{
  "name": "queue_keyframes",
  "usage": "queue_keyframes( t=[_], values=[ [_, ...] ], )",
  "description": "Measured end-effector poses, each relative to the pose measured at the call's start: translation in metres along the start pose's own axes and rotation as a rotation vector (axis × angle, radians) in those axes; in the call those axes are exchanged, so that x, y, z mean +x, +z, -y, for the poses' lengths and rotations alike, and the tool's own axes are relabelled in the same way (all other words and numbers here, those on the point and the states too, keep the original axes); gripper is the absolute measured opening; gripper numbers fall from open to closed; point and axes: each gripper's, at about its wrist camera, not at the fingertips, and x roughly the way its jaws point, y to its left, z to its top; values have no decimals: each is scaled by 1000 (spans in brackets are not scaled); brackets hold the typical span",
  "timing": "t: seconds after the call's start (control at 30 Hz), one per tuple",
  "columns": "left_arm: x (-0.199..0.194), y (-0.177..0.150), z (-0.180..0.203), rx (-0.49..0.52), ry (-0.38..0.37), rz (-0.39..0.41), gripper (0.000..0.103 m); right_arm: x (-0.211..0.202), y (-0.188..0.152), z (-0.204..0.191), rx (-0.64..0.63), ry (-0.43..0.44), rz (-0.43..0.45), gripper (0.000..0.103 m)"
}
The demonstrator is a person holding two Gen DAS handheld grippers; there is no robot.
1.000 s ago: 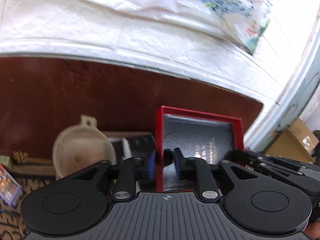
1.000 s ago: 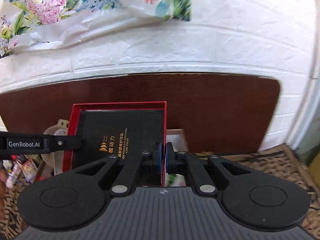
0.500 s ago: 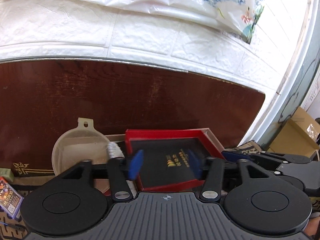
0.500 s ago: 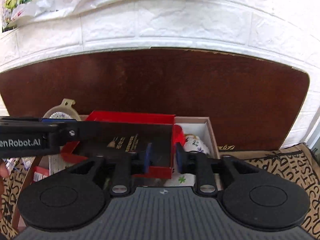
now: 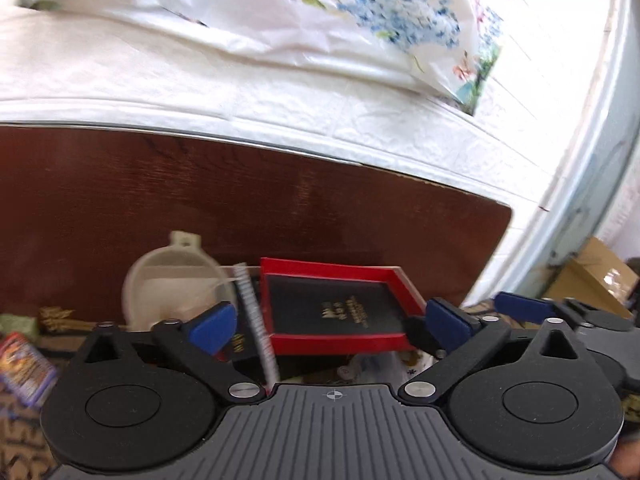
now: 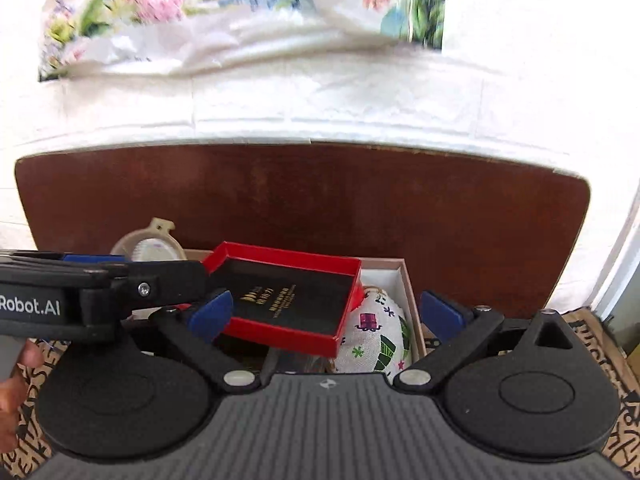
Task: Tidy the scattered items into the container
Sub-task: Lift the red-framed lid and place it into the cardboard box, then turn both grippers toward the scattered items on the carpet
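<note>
A red box lid with a black inside and gold print [image 5: 336, 308] [image 6: 288, 300] lies tilted on top of the items in the brown cardboard container [image 6: 408, 280]. My left gripper [image 5: 330, 326] is open and empty just in front of it. My right gripper [image 6: 326, 312] is open and empty, its fingers on either side of the lid's near right corner. A white cloth pouch with coloured prints [image 6: 378, 328] lies in the container under the lid's right end. A black notebook with a spiral spine [image 5: 252, 320] lies to the lid's left.
A round beige plastic lid [image 5: 172, 284] leans on the dark wooden board [image 5: 280, 208] behind the container. A colourful packet [image 5: 24, 364] lies on the patterned mat at the left. A cardboard carton [image 5: 588, 280] stands at the far right.
Both grippers let go of the red lid and opened wide. The lid went from upright to lying on the container's contents. Both grippers have drawn back slightly.
</note>
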Motion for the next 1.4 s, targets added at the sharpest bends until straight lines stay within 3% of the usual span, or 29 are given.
queue_keyframes(
  t=[0.23, 0.43, 0.63, 0.83, 0.97, 1.1, 1.27, 1.4],
  values=[
    [-73, -37, 2, -13, 37, 65, 103, -59, -18, -46, -139, -26, 84, 102],
    [-143, -83, -19, -46, 81, 149, 103, -107, -39, -98, -241, 18, 156, 102],
    [-198, -115, -64, -123, 152, 155, 103, -126, -58, -168, -350, 98, 179, 102],
    [-245, -146, -125, -170, 231, 182, 103, -112, -72, -232, -387, 253, 151, 102],
    [-248, -163, -174, -235, 296, 144, 103, -86, -90, -263, -351, 329, 90, 102],
    [-236, -172, -214, -215, 363, 110, 103, -52, -103, -277, -241, 398, 1, 102],
    [-212, -166, -254, -176, 413, 89, 103, -22, -110, -289, -201, 373, -50, 102],
    [-189, -154, -284, -161, 398, 54, 94, 1, -106, -296, -194, 361, -69, 102]
  ],
)
